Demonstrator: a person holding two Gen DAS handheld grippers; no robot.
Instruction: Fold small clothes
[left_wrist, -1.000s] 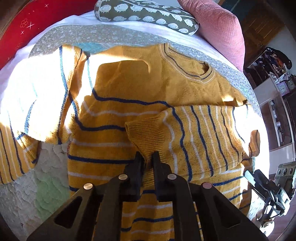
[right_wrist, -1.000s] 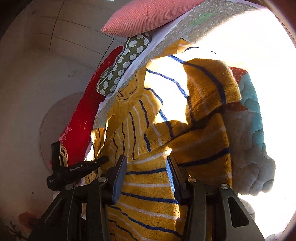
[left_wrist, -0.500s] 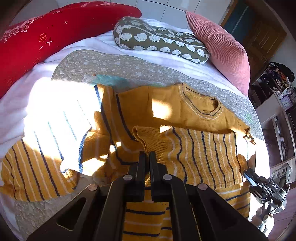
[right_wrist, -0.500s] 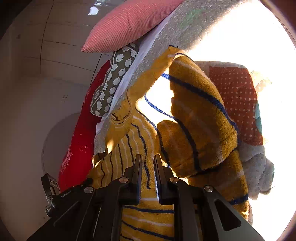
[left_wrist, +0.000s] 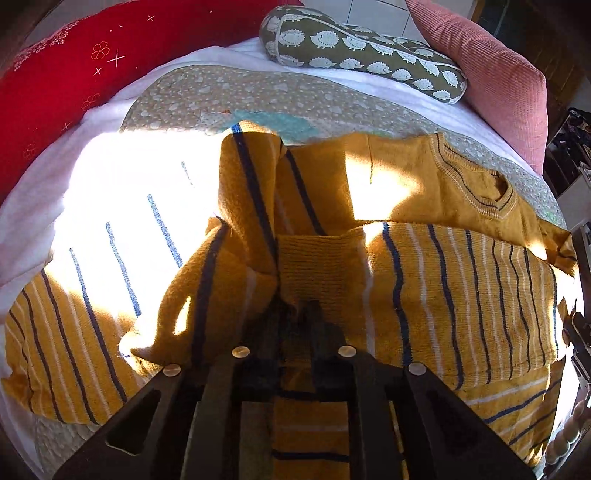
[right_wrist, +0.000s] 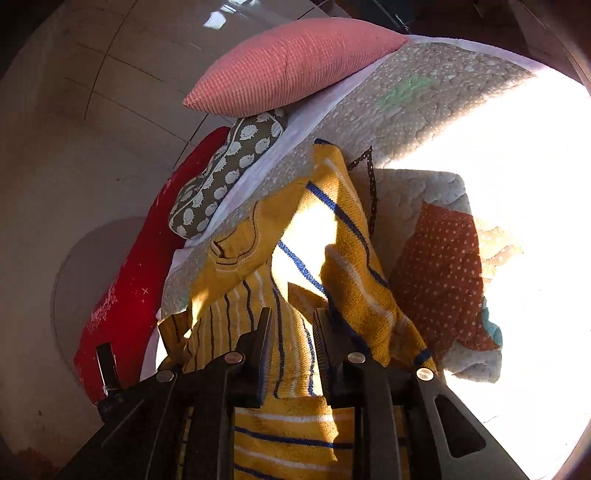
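Note:
A mustard-yellow knit sweater (left_wrist: 406, 184) with blue and white stripes lies on a quilted bed cover (left_wrist: 207, 92). One striped sleeve (left_wrist: 461, 291) is folded across its body. My left gripper (left_wrist: 295, 314) is shut on the sweater's hem and holds it lifted over the body. My right gripper (right_wrist: 291, 325) grips the same hem of the sweater (right_wrist: 354, 273), with knit between its narrowly parted jaws. The left sleeve (left_wrist: 55, 332) lies spread out at the left, partly washed out by sunlight.
A red cushion (left_wrist: 74, 55), a green hedgehog-print bolster (left_wrist: 362, 55) and a pink pillow (left_wrist: 491, 66) line the far edge of the bed. An orange dotted quilt patch (right_wrist: 439, 273) lies right of the sweater. Strong sunlight washes out the bed's right side.
Both grippers have closed on the sweater's hem and lifted it toward the collar. The lower body now bunches up over the chest.

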